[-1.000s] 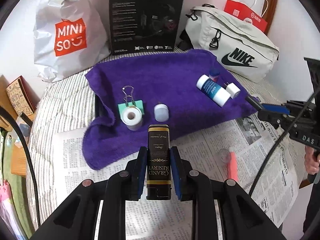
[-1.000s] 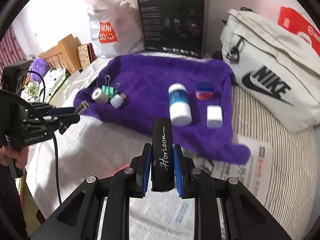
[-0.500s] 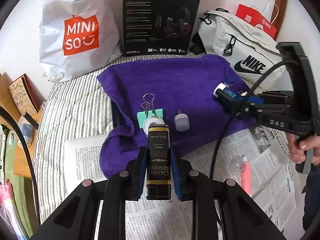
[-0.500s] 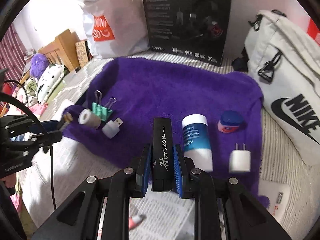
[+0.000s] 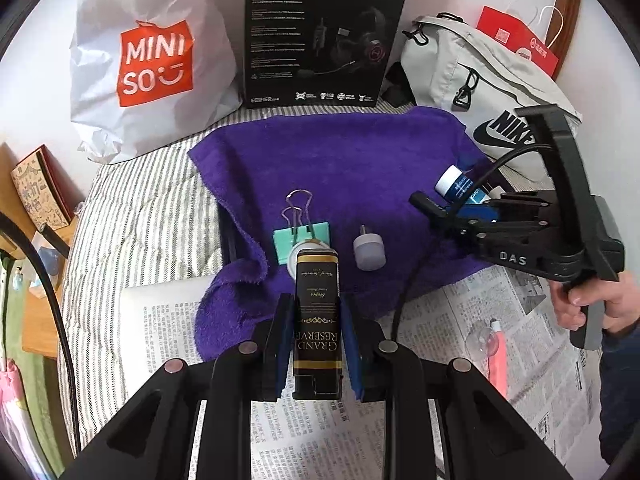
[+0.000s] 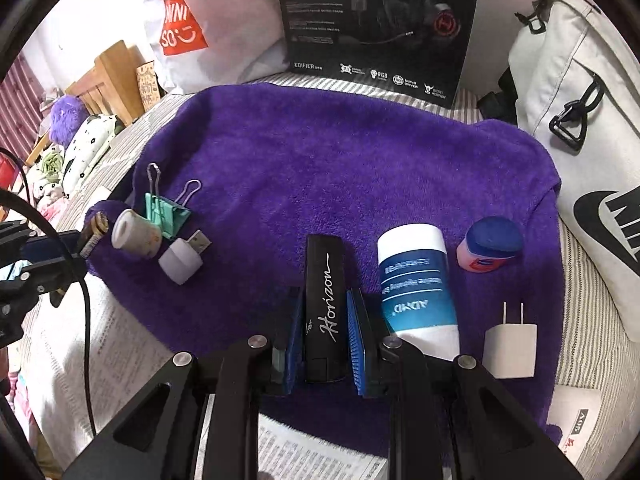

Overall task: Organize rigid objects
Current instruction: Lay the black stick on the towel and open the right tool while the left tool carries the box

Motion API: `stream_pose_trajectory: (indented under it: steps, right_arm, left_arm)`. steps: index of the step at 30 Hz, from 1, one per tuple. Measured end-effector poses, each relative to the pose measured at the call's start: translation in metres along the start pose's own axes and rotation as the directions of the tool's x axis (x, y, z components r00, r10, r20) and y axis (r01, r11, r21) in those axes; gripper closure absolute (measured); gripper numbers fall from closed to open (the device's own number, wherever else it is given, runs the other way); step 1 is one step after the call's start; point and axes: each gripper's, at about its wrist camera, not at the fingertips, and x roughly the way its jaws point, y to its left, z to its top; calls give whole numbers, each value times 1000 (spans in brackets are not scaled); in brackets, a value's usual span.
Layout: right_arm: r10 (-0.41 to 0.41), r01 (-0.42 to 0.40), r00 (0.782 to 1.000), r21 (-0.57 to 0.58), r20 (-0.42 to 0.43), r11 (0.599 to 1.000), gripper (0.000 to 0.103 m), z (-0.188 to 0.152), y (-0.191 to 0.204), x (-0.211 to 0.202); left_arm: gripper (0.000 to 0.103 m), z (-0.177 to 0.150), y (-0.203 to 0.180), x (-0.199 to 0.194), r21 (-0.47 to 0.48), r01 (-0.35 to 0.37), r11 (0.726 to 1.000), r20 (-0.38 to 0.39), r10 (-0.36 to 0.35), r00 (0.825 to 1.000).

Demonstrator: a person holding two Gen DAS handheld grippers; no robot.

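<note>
Left gripper: jaws closed tight, blue pads pressed flat on both sides of a black-and-gold lighter, pointing toward 12 o'clock. Right gripper: likewise clamped, pads squeezing a black lighter held lengthwise toward 12 o'clock. Seen from the left wrist at 3 o'clock: right gripper body reaching in toward 9 o'clock, gripped at the handle by a bare hand, fingers wrapped around it.
</note>
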Motion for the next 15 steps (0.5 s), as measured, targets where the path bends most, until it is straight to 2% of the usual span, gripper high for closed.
stream_pose_trajectory:
  steps: [11, 13, 15]
  right_arm:
    - [26, -26, 1000, -25, -1, 999, 78, 1, -2, 0]
    - [30, -30, 1000, -22, -3, 999, 68, 0, -5, -2]
    - [31, -31, 1000, -21, -4, 999, 64, -2, -7, -5]
  left_arm:
    - [80, 10, -13, 6, 26, 7, 1000, -8, -7, 1000]
    - [80, 12, -14, 8, 27, 9, 1000, -12, -9, 1000]
    - [80, 14, -16, 10, 32, 5, 999, -16, -4, 1000]
